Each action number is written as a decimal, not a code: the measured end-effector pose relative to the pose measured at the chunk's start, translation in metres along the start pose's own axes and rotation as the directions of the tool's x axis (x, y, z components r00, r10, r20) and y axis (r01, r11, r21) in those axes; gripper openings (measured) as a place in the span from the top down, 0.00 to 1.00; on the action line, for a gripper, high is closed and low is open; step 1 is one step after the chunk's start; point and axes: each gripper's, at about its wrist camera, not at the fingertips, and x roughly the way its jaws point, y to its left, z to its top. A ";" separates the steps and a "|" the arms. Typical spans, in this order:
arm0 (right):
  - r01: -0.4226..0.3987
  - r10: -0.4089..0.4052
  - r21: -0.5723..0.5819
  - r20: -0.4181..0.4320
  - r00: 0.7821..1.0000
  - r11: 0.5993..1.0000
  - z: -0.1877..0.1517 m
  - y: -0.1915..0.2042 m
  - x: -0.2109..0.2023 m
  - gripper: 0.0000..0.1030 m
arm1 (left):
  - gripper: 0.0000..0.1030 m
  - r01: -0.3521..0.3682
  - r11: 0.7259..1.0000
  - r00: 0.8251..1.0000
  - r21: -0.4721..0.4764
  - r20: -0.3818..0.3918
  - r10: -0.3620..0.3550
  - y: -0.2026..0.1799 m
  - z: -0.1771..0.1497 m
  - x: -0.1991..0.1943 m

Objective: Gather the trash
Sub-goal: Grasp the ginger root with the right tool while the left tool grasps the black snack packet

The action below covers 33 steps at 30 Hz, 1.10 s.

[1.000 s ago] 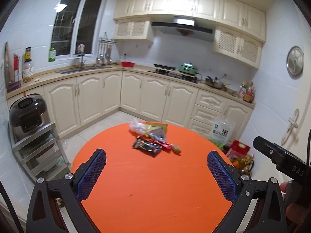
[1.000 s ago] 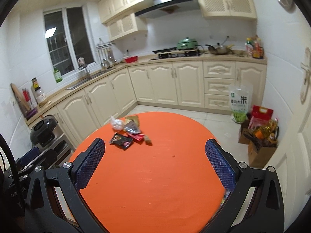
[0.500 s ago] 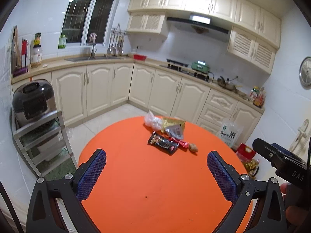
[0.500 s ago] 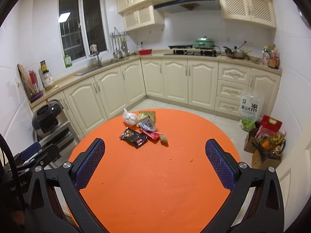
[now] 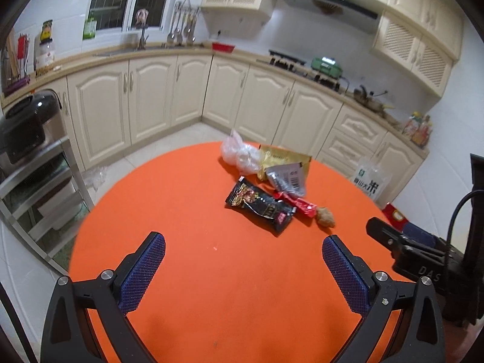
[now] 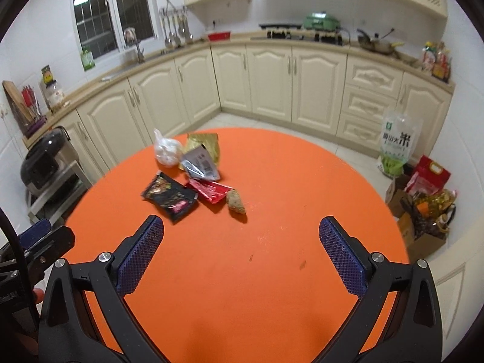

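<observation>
Both grippers hung over the near part of the round orange table (image 5: 187, 272), and neither one had anything in it. The left gripper (image 5: 243, 261) had its jaws spread wide, blue pads (image 5: 142, 272) facing each other with only bare tabletop between them. Same deal for the right gripper (image 6: 241, 246), wide open and holding nothing.

All the trash sat in one loose cluster toward the far side of the table, well apart from both grippers. Nearest to them was a black snack wrapper (image 5: 260, 205), lying flat. Just beside it, on its right, was a red wrapper (image 5: 298, 202), and touching the red one's end was a small brown crumpled lump (image 5: 325, 217). Behind those lay a silver packet with a barcode (image 5: 287, 178), resting partly on top of a gold pouch (image 5: 284, 160). A knotted clear plastic bag (image 5: 239, 154) sat at the far left of the pile, right by the table's far edge.

From the right wrist view the pile was off to the left of that gripper, the black snack wrapper (image 6: 171, 195) closest to its left finger.
</observation>
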 end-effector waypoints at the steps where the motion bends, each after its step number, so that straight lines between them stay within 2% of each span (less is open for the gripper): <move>1: -0.001 0.001 -0.004 -0.014 1.000 1.000 0.001 -0.002 0.010 0.03 | 0.01 -0.004 1.000 1.000 -0.003 -0.015 0.004 -0.001 0.007 0.009; 7: -0.015 0.012 -0.028 -0.086 0.996 1.000 0.007 -0.008 0.059 0.18 | 0.01 -0.024 1.000 0.997 -0.003 -0.072 0.024 -0.007 0.055 0.062; 9: -0.017 0.014 -0.034 -0.101 0.995 0.999 0.008 -0.009 0.070 0.26 | 0.01 -0.033 0.999 0.996 0.000 -0.087 0.033 -0.010 0.069 0.079; 13: -0.036 0.029 -0.054 -0.118 0.993 0.998 0.009 -0.007 0.087 0.33 | 0.01 -0.057 0.998 0.993 0.033 -0.098 0.060 -0.017 0.086 0.103; 16: -0.045 0.033 -0.086 -0.140 0.990 0.995 0.006 -0.001 0.099 0.55 | 0.01 -0.076 0.994 0.989 0.081 -0.119 0.085 -0.026 0.098 0.124; 17: -0.051 0.037 -0.091 -0.146 0.989 0.995 0.005 0.001 0.101 0.67 | 0.01 -0.085 0.991 0.988 0.100 -0.124 0.097 -0.028 0.105 0.132; 19: -0.051 0.038 -0.100 -0.132 0.991 0.994 0.003 0.002 0.100 0.73 | 0.01 -0.093 0.988 0.984 0.127 -0.137 0.110 -0.033 0.109 0.146; 20: -0.063 0.050 -0.099 -0.129 0.990 0.993 0.002 0.002 0.100 0.80 | 0.01 -0.094 0.986 0.983 0.137 -0.143 0.113 -0.035 0.107 0.148; 33: -0.102 0.098 -0.033 -0.099 0.990 0.994 0.015 -0.022 0.095 0.82 | 0.01 -0.095 0.972 0.966 0.217 -0.214 0.142 -0.055 0.119 0.235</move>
